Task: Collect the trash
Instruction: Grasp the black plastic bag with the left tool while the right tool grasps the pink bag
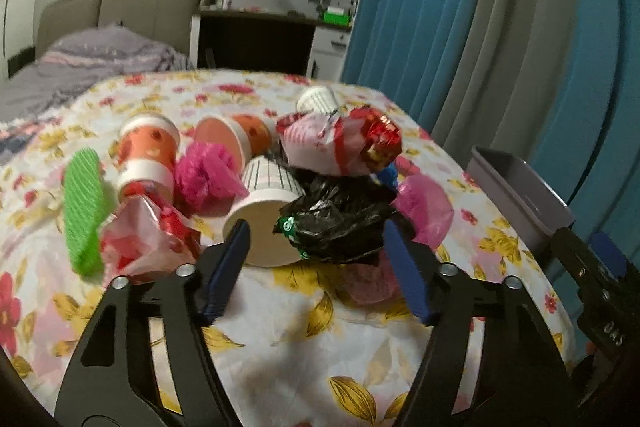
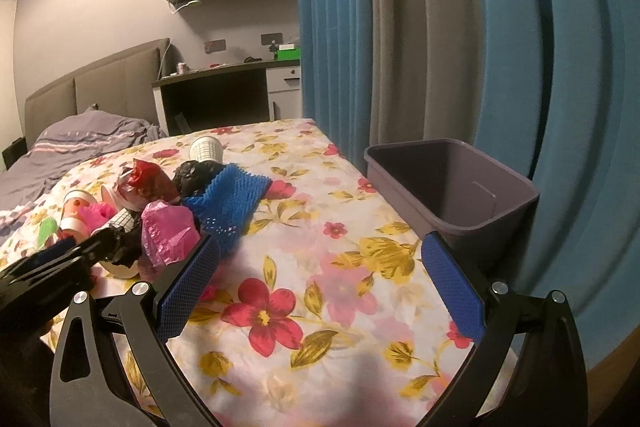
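A heap of trash lies on the floral cloth (image 1: 304, 343): a crumpled black bag (image 1: 340, 219), a white lined paper cup (image 1: 264, 211) on its side, pink bags (image 1: 426, 209), orange dotted cups (image 1: 148, 155), a green foam net (image 1: 82, 211), a red-and-white wrapper bundle (image 1: 340, 143). My left gripper (image 1: 316, 247) is open, its fingers on either side of the black bag and cup mouth, just in front of them. My right gripper (image 2: 320, 267) is open and empty over bare cloth, between the heap with a blue foam net (image 2: 226, 203) and the grey bin (image 2: 452, 187).
The grey bin stands off the table's right edge against blue and grey curtains (image 2: 400, 27); it shows at the right in the left wrist view (image 1: 520, 195). A bed (image 1: 80, 67) and a desk (image 1: 260, 39) lie beyond the table.
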`<action>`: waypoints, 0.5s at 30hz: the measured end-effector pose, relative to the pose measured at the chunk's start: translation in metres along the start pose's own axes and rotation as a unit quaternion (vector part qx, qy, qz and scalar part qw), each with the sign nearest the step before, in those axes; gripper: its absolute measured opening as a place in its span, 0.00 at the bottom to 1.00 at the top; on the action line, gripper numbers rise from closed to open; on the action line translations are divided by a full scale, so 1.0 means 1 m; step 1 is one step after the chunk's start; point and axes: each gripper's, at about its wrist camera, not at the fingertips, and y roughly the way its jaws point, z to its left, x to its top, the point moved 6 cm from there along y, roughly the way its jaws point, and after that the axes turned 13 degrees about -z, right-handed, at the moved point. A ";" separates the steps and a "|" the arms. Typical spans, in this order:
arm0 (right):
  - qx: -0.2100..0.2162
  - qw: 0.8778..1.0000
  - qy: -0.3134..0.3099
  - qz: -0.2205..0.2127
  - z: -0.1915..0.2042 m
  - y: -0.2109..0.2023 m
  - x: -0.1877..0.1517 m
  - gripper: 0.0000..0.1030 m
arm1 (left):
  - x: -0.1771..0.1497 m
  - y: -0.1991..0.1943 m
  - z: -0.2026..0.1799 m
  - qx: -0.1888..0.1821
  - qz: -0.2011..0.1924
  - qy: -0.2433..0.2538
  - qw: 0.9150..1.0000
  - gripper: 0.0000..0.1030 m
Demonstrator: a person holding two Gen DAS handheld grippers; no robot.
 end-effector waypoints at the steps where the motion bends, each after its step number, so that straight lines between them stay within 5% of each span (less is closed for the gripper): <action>1: 0.004 1.000 -0.002 0.000 0.002 0.001 0.000 0.95 | -0.002 0.003 0.001 -0.003 0.006 -0.004 1.000 0.58; 9: 0.045 0.999 -0.008 0.022 0.021 0.017 -0.009 0.95 | -0.015 0.014 0.001 -0.042 0.039 -0.025 0.998 0.00; 15: 0.096 0.995 -0.003 0.041 0.043 0.025 -0.017 0.95 | -0.005 -0.003 -0.001 -0.056 0.011 -0.032 0.998 0.00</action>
